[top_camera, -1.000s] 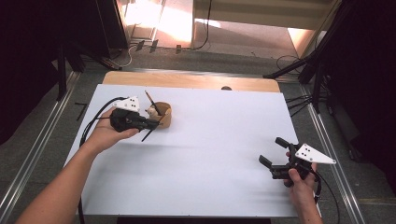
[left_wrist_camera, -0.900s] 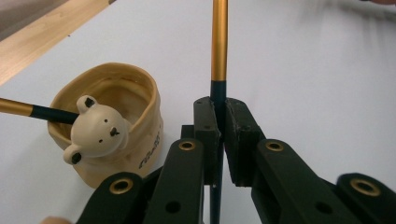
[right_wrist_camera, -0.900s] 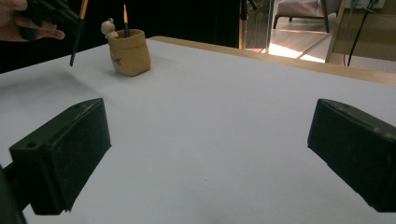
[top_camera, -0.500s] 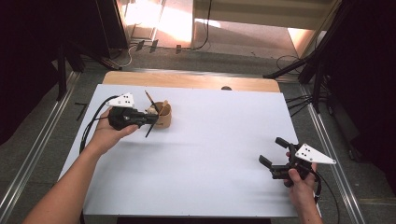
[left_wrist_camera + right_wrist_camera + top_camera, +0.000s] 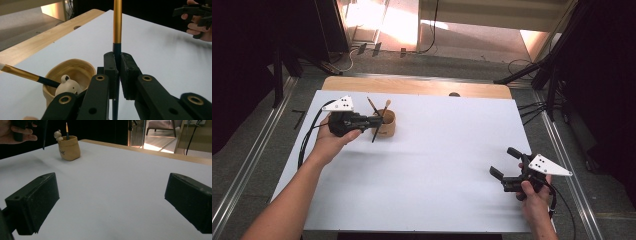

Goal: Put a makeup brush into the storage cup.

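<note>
My left gripper is shut on a dark blue pencil with a gold band, gripped crosswise near its dark end. The pencil hangs beside a tan pot at the table's far left. In the pot stand another pencil and a small pale bear figure. My right gripper is held open at the near right, just above the white table top, with nothing between its jaws.
A wooden strip runs along the table's far edge. Cables trail from both grippers. Dark stands and floor rails flank the table. Bare white surface lies between the two hands.
The left gripper has turned slightly, so its held pencil points more steeply down beside the pot. The right gripper has kept still.
</note>
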{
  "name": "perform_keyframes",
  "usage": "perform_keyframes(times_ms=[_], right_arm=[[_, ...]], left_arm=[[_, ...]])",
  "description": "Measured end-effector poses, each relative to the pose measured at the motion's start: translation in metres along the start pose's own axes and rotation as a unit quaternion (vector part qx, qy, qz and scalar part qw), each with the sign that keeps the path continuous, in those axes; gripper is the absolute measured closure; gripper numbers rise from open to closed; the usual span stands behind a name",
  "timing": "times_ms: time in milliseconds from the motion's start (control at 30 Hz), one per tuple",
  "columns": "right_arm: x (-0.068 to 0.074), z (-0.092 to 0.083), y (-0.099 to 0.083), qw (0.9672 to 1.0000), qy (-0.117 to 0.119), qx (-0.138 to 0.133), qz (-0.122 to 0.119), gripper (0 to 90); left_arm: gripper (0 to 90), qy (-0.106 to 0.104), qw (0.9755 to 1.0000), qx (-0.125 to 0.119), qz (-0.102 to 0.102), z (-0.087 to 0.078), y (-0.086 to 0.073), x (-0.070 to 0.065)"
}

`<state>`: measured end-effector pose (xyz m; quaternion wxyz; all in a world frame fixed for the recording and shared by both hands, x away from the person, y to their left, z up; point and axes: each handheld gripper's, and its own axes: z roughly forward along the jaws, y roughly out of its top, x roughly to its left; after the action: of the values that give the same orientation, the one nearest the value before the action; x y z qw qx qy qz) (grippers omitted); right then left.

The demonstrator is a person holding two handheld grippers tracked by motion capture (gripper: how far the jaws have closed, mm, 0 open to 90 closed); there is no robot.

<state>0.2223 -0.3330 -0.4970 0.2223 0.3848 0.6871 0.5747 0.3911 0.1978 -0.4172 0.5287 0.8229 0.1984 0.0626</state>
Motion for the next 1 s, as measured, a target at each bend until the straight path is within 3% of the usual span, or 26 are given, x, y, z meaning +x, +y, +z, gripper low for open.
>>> perform_keyframes(times_ms=[467,800,1000], right_arm=[[0.000,0.000,-0.001,1.0000,-0.001,0.002,0.000,0.0],[0.001,0.001,-0.002,1.0000,0.001,0.005,0.001,0.0],[-0.001,-0.001,-0.003,1.0000,0.000,0.005,0.001,0.0]], left_arm=[[85.4,0.024,0.9989,-0.040,-0.001,0.002,0.006,-0.003],[85.4,0.047,0.9964,-0.069,-0.009,0.004,0.008,-0.002],[85.4,0.062,0.9937,-0.091,-0.016,0.007,0.012,-0.003]])
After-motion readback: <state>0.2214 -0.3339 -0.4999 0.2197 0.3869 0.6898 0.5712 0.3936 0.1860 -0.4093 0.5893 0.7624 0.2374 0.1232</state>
